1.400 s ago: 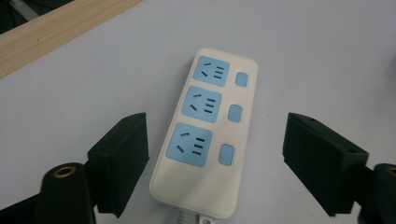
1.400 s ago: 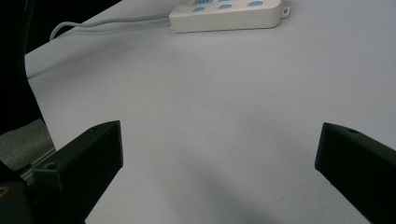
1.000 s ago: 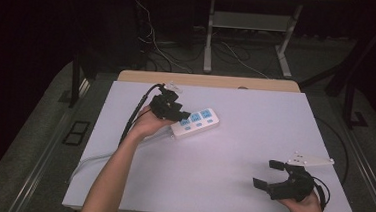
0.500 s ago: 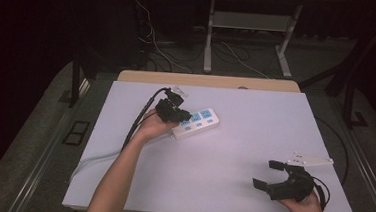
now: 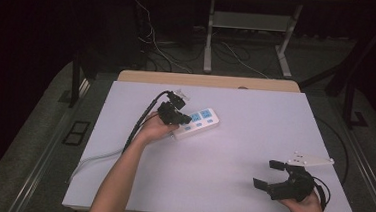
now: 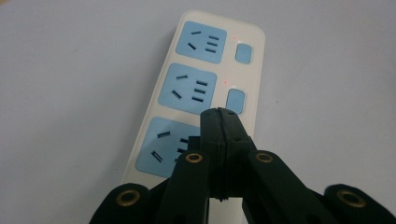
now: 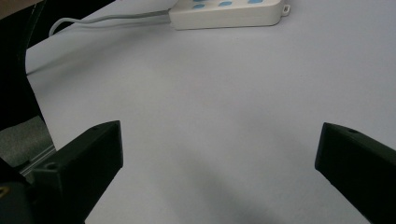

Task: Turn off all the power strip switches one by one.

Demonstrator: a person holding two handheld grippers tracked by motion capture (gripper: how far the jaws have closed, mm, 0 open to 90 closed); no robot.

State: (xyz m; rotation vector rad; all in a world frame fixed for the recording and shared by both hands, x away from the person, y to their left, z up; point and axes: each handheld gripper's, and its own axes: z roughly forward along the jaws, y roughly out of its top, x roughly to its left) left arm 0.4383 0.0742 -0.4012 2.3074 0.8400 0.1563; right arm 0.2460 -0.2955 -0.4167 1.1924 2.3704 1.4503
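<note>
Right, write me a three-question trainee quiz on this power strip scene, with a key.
1. True or false: the left tool has its jaws shut, with nothing between them.
2. How many blue socket panels does the white plastic power strip show in the left gripper view? A) two B) three C) five
3. Fill in: the right tool is held near the table's front right corner with its jaws ____.

Key: 1 true. 2 B. 3 open: they stand wide apart over the bare white table, far from the strip.
</note>
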